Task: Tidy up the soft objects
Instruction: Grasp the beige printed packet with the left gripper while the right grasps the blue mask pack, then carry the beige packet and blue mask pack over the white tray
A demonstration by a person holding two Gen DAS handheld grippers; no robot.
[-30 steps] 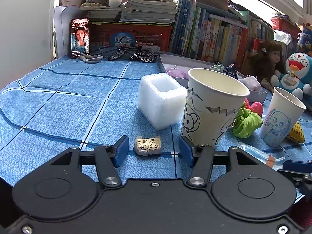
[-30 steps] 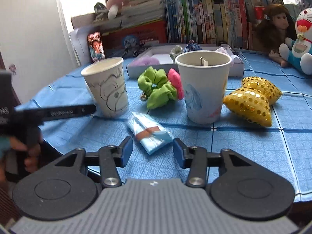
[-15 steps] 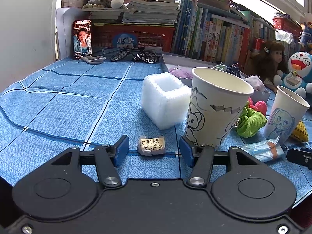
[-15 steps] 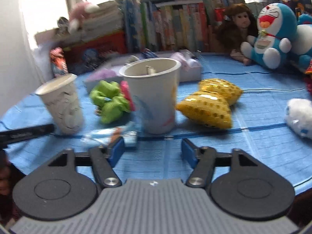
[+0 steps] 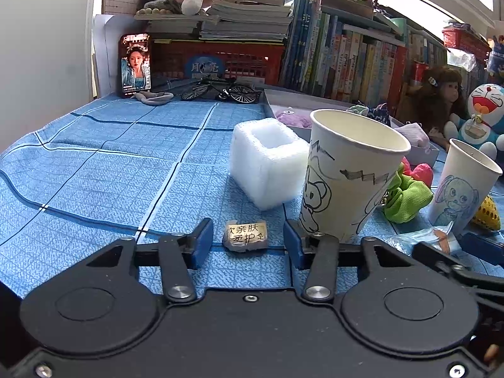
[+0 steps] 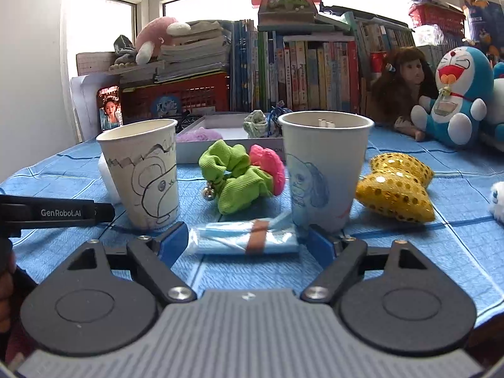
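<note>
We hold the right hand-held gripper (image 6: 243, 243) low over the table's blue checked cloth (image 6: 441, 252), its blue pads spread wide on either side of a pale blue folded face mask in clear wrap with a tan band (image 6: 244, 241), touching it at neither end as far as we can judge. The mask lies just in front of the white paper cup with a blue dog drawing (image 6: 324, 170) and between it and the white paper cup with a black cartoon sketch (image 6: 141, 173). We judge this the reach before a pick: closing the pads along the mask's length would buckle it, so the next move calls for a gentle squeeze and a clean lift past both cups. Our left hand-held gripper (image 5: 248, 242) hovers released around a small crumpled silver packet with printed characters (image 5: 246, 235), beside the white foam block with a square hollow (image 5: 267, 160). The green fabric scrunchie (image 6: 234, 174), pink scrunchie (image 6: 267, 165) and gold sequinned bow cushion (image 6: 395, 189) wait behind. The grey shallow box (image 6: 220, 132) at the back is largely hidden by cups, and what stands inside the blue-dog cup is too small to identify.
</note>
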